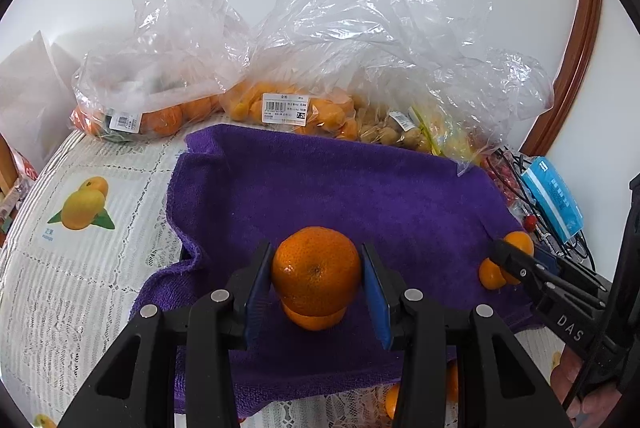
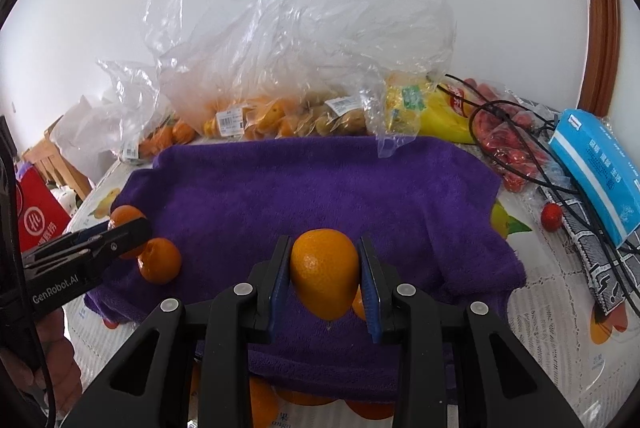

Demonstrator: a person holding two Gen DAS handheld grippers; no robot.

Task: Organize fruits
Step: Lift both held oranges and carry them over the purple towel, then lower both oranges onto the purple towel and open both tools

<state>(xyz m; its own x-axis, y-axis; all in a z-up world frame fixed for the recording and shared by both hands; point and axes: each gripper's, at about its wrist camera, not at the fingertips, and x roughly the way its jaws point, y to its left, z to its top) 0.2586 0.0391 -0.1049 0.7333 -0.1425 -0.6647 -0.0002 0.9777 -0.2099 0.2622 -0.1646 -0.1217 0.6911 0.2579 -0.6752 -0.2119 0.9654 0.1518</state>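
A purple towel (image 1: 320, 188) (image 2: 320, 188) lies spread on the table. My left gripper (image 1: 316, 248) is shut on a round mandarin (image 1: 316, 268), held just over a second mandarin (image 1: 314, 320) that rests on the towel. From the right wrist view that left gripper (image 2: 132, 228) shows at the left with its mandarin (image 2: 126, 214) above the resting one (image 2: 160, 260). My right gripper (image 2: 324, 240) is shut on a smaller oval orange fruit (image 2: 324, 274); another orange fruit (image 2: 359, 304) lies behind it. The right gripper (image 1: 506, 256) also appears in the left wrist view with both fruits (image 1: 520, 242).
Clear plastic bags of mandarins (image 1: 160, 116), small orange fruit (image 1: 288, 108) and pale round fruit (image 1: 384, 134) line the back. To the right lie a blue tissue pack (image 2: 600, 164), black cables (image 2: 520, 132), red fruit (image 2: 512, 152) and a yellow packet (image 2: 440, 112). More orange fruit (image 2: 260, 404) sits by the towel's front edge.
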